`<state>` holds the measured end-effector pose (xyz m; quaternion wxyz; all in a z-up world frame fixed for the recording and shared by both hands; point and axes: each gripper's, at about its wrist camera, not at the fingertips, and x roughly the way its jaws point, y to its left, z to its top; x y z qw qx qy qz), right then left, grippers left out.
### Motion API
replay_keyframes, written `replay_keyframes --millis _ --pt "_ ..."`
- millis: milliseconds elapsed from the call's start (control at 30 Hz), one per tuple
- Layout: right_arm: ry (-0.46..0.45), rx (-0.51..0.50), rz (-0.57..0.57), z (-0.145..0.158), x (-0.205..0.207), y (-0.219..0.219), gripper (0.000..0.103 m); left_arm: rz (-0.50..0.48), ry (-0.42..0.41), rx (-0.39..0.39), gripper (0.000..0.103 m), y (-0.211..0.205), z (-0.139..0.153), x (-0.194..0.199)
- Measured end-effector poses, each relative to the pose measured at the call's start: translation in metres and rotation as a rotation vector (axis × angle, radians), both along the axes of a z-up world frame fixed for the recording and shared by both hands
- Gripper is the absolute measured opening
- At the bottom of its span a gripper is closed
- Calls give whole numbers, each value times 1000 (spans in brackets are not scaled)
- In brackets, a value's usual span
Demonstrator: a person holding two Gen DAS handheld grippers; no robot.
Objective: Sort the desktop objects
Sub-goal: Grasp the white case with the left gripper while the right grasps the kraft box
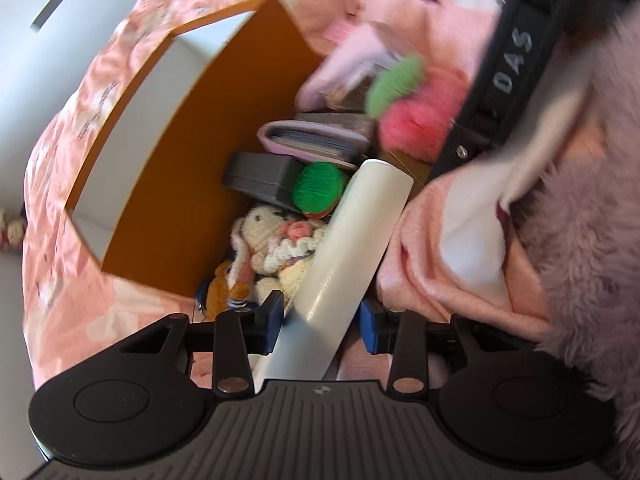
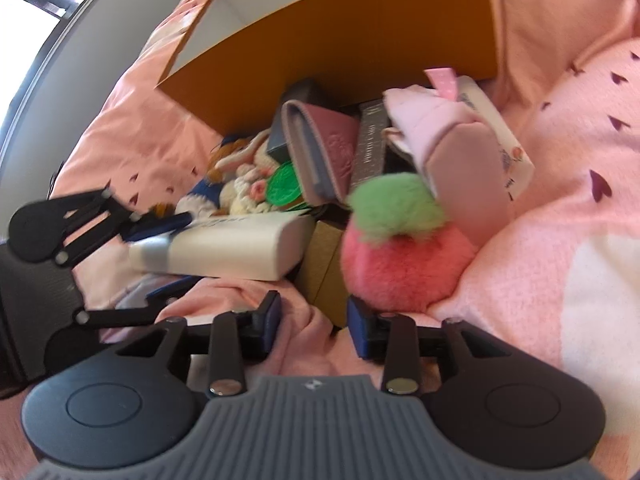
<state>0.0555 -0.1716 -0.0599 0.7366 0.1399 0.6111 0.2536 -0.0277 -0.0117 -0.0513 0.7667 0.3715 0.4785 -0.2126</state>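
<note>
- The white box (image 1: 344, 248) is a long, smooth, rectangular carton with a glossy face and faint print. Its long axis runs from the left gripper (image 1: 324, 318) up and away into the heap of objects; its far end points at the green disc (image 1: 318, 190).
- It lies between the left gripper's blue pads (image 1: 274, 320); the left pad touches it, the right stands slightly apart, so a firm grip cannot be told.
- Seen from the right wrist, it lies crosswise, left of the strawberry plush (image 2: 400, 248).
- The right gripper (image 2: 314, 328) stands released, nothing between its pads, just near the plush.
- An orange box (image 1: 208, 152) lies beyond, on pink bedding (image 2: 560, 208).
</note>
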Motion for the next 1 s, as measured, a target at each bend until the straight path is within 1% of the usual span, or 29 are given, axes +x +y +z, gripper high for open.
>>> replay_keyframes --millis 133,200,267,333,400,467,500,533,600,667,800,933,1000 --pt "70 -11 -95 -7 12 2 48 81 45 -89 45 11 10 11" --pt "79 -31 -104 -9 14 10 53 104 57 -120 45 15 13 14" --pt "79 -57 -101 -11 16 19 61 131 74 -157 45 20 20 17" --pt "78 -78 -102 -15 18 24 63 142 84 -186 45 22 25 17" --pt "90 -85 -110 -21 21 26 63 148 87 -207 45 25 29 17" --pt "108 -77 -123 -26 23 26 62 172 66 -206 43 27 35 13" --pt "117 -74 -127 -29 24 25 61 189 65 -218 43 29 37 14" --pt "125 -73 -132 -30 24 23 55 206 69 -235 43 33 39 16" --pt "126 -58 -134 -29 22 20 53 236 66 -262 42 40 43 17" --pt "105 -59 -120 -21 17 19 51 262 58 -283 41 44 46 19" --pt "26 -77 -92 0 6 20 49 301 42 -313 39 52 54 20" --pt "-72 -102 -56 22 -2 24 48 331 36 -344 36 58 62 23" --pt "-130 -112 -39 29 -1 20 48 348 33 -352 36 59 66 25"
